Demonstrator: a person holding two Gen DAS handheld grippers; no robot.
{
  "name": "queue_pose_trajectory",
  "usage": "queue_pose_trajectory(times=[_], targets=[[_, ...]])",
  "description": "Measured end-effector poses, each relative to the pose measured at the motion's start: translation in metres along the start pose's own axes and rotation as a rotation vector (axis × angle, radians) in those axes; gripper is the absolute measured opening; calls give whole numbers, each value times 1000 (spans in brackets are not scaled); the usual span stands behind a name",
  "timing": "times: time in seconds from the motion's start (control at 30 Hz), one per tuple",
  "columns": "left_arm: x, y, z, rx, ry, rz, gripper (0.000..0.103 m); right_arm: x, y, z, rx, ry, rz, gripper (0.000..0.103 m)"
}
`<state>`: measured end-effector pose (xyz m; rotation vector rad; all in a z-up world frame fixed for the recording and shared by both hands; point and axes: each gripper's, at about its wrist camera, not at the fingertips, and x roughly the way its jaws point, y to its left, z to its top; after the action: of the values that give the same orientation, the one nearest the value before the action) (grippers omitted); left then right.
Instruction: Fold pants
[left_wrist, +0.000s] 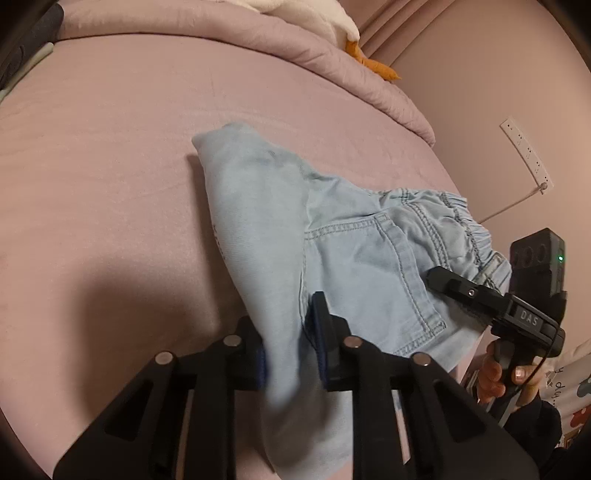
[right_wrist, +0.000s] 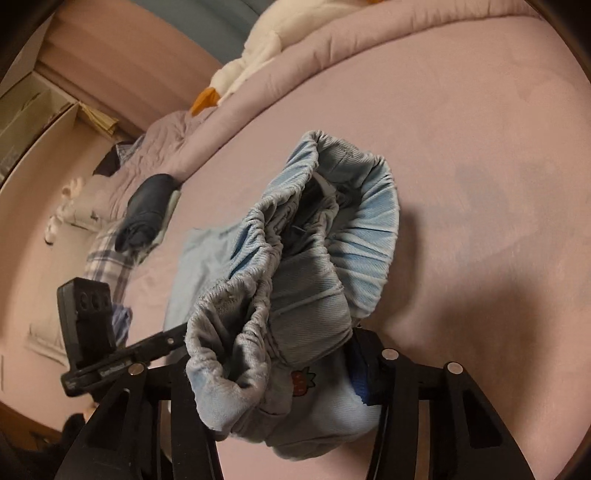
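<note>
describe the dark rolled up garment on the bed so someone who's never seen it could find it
Start from the pink bed and follow its far edge toward the bunched quilt. Right where the quilt meets the flat sheet lies the dark garment, a navy bundle resting on plaid cloth. It is the only dark rolled piece; the pants nearby are pale blue denim.

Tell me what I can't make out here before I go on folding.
- Left gripper pads: left wrist view, blurred light-blue pants cover them.
- Right gripper left finger: right wrist view, the bunched waistband hides it.
- Pant hems: neither view shows them.
- Strawberry patch: partly folded under.
</note>
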<state>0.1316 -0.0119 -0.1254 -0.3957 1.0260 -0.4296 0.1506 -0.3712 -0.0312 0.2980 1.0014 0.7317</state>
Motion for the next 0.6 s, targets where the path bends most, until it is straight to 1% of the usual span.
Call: queue_pose_trajectory(times=[0.1, 0.37, 0.47, 0.6], targets=[[-10, -8, -1, 37, -37, 15, 14, -8, 11, -2, -45, -23, -23, 48], [-45, -14, 5, 83, -134, 30, 14, -19, 41, 5, -111, -79, -11, 47], [-53, -9, 9, 88, -153, 47, 14, -19, 50, 9, -139, -88, -11, 47], [-58, 3, 18, 74, -165, 69, 14, -9, 63, 14, -173, -86, -7, 47]])
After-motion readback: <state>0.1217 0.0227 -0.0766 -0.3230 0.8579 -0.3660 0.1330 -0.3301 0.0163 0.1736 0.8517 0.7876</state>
